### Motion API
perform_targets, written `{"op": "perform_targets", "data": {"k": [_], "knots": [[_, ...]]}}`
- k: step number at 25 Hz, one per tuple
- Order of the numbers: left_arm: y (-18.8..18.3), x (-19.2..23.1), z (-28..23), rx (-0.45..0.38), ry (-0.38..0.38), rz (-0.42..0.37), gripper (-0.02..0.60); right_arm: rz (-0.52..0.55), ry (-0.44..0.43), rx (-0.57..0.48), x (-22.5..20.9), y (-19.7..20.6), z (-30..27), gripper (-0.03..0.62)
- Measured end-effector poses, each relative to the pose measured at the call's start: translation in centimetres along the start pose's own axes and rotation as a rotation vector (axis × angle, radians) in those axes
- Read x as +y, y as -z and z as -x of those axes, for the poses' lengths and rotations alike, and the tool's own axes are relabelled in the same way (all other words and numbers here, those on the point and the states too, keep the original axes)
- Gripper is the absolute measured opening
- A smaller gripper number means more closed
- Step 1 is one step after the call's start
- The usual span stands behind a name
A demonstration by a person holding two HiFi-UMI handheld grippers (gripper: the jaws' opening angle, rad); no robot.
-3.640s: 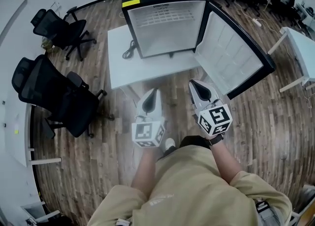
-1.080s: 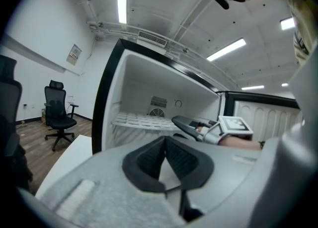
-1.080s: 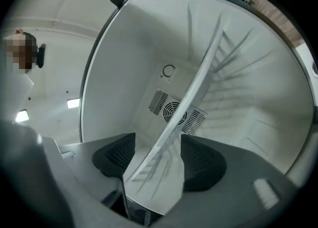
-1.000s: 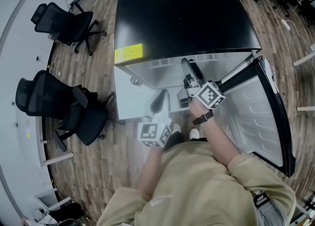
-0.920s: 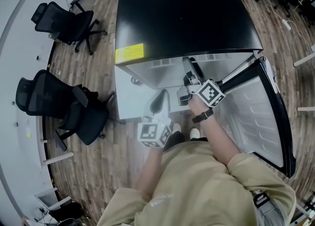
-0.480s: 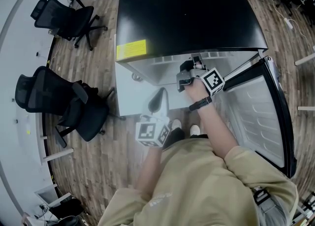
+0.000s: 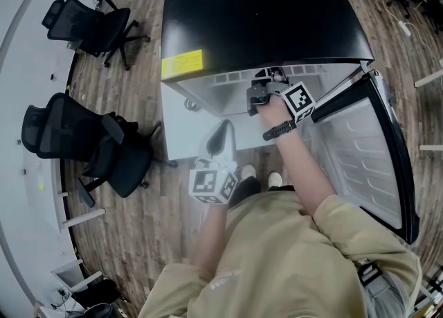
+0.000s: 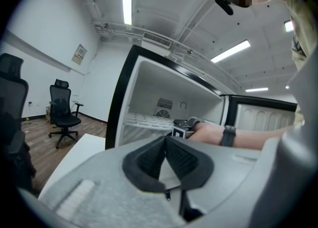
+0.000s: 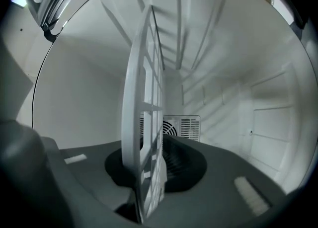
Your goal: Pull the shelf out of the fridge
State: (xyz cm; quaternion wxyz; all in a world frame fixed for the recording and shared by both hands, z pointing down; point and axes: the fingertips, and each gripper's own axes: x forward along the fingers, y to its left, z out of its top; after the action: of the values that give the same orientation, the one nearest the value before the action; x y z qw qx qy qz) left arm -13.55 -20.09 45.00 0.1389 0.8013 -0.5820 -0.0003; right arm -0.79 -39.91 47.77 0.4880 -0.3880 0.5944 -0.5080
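**A:** What is nearest the person?

**B:** The left gripper (image 7: 221, 133). It hangs low over the white table (image 7: 181, 140), well short of the fridge (image 7: 263, 12). Its pads meet tip to tip with nothing between them.

**A:** And what has changed?

**B:** The right gripper (image 7: 259, 91). 1 second ago it stood wide open at the fridge mouth. Now it has reached inside and rolled, and its jaws have just been closing. The front edge of the white grid shelf (image 9: 144, 98) stands between the pads, which look clamped on it.

**A:** So the pull can start?

**B:** I judge so. The grip looks made, but the shelf is still fully inside, high in the compartment. It runs back toward the vent grille (image 9: 186, 125) on the rear wall. The door (image 7: 367, 150) hangs wide to the right, clear of the way out.

**A:** Any writing?

**B:** There is 1 yellow label (image 7: 182, 64) on the fridge's top front corner, but its print is too small to read. The marker cubes (image 7: 211, 183) carry only black-and-white squares — no brand shows anywhere.
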Motion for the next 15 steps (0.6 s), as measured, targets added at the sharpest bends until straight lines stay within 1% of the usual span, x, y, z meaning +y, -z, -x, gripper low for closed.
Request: {"op": "perform_targets", "data": {"k": [2,5,11,15], "knots": [[-0.1,-0.3,0.2,-0.002,0.003,0.002,0.002,0.001,-0.009,0.005,0.3,0.1,0.0,0.038],[0.2,-0.6,0.5,0.0,0.003,0.009,0.002,-0.005,-0.014,0.009,0.4,0.3,0.2,0.026],[0.4,-1.7,1.6,-0.008,0.013,0.008,0.002,-0.005,0.022,0.08,0.2,0.4,0.6,0.023],[0.5,-1.9,2.5,-0.01,0.011,0.008,0.002,-0.029,0.042,0.059,0.4,0.5,1.3,0.02]]}}
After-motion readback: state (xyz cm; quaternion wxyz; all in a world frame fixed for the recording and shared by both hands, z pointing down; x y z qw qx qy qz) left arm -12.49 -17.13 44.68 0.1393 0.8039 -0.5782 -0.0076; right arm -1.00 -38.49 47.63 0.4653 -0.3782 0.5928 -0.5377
